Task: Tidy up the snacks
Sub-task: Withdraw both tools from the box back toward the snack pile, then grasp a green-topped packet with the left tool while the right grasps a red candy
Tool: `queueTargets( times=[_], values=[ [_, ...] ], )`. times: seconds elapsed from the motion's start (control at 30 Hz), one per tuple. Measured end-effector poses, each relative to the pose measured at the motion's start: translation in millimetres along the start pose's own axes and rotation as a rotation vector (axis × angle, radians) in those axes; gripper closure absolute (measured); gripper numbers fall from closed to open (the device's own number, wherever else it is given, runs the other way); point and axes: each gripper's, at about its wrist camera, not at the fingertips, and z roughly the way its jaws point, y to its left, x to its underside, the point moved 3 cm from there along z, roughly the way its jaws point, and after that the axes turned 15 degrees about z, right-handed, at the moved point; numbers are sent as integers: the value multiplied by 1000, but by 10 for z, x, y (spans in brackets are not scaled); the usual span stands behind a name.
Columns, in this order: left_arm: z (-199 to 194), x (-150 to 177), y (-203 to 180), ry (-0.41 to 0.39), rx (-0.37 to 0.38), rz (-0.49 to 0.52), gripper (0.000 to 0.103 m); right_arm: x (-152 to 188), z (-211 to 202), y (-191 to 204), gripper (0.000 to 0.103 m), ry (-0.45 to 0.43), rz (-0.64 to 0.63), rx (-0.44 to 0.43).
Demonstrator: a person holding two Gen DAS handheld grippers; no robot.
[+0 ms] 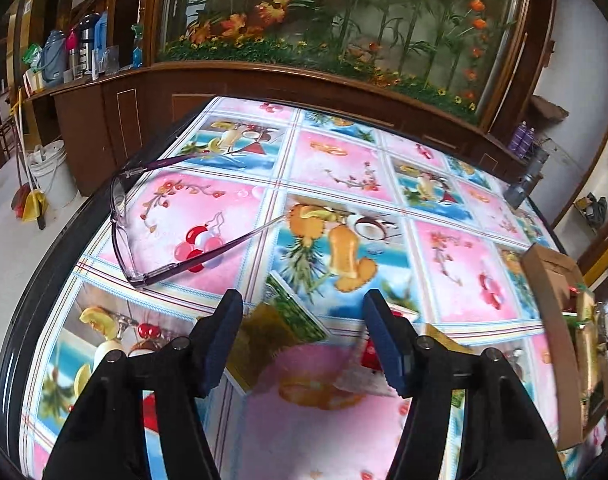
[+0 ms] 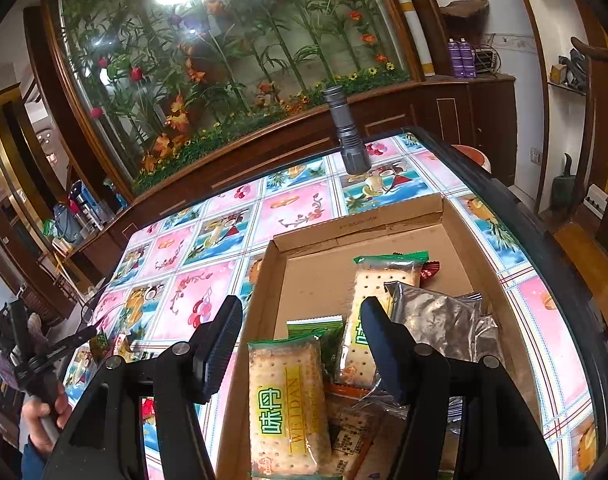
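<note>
jaws: left gripper (image 1: 304,300) and right gripper (image 2: 300,308) both stood apart, gripping nothing
packets (image 1: 276,332): blurred, below left jaws
box (image 2: 264,300): held crackers (image 2: 286,404)

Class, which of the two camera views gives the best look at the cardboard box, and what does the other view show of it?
The right wrist view: the cardboard box fills the middle, open, with cracker packets and a silver packet inside. The left wrist view catches only its side wall at the right edge, blurred, contents barely visible.
</note>
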Motion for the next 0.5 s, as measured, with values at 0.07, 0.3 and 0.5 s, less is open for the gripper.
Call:
queueTargets(
  times=[0.07, 0.3, 0.5],
  values=[
    [53, 18, 4, 12, -34, 21, 41, 17, 12, 19, 37, 16, 3, -23],
    [109, 97, -65, 78, -9, 99, 41, 248, 6, 413, 31, 146, -114, -239],
    [236, 186, -207, 149, -65, 188, 41, 952, -58, 1006, 29, 382, -451, -454]
  ],
)
